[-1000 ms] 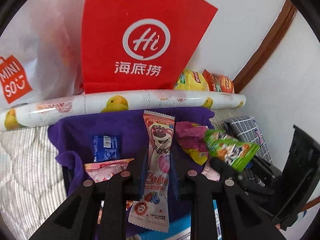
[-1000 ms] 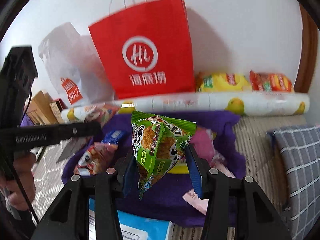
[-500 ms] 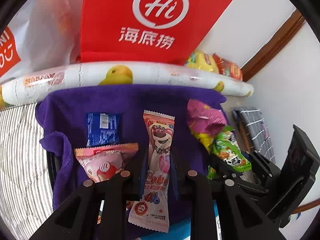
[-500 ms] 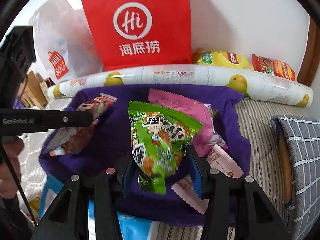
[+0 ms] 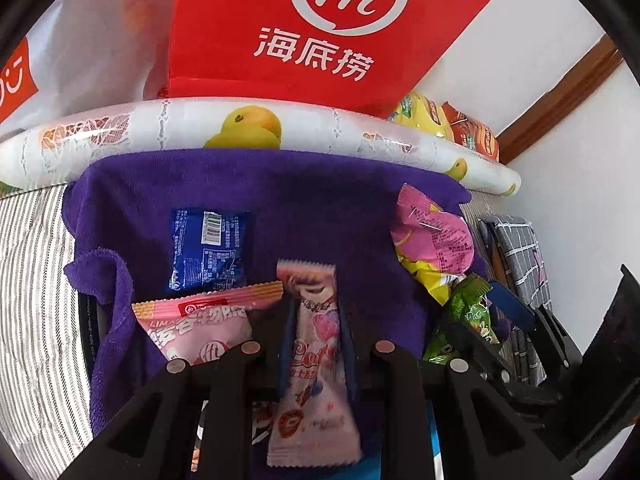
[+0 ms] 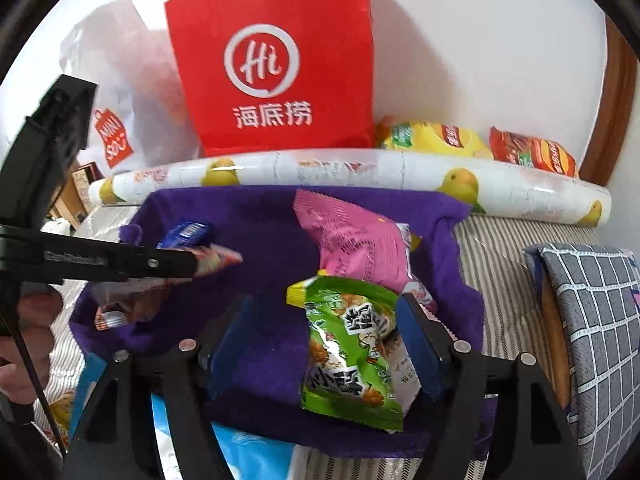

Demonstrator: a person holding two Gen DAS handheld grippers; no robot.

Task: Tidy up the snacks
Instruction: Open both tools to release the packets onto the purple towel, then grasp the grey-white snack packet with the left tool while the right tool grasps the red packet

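1. Our left tool (image 5: 314, 338) pinches the pink candy packet (image 5: 313, 354) over the purple cloth (image 5: 320, 200).
2. Our right tool (image 6: 320, 340) is spread; the green snack bag (image 6: 348, 354) lies against its right finger.

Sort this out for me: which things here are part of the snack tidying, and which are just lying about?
Part of the job:
pink candy packet in left gripper
green snack bag by open right gripper
blue packet
pink bag
purple towel

Lying about:
red paper bag
white plastic bag
fruit-print roll
checked cushion
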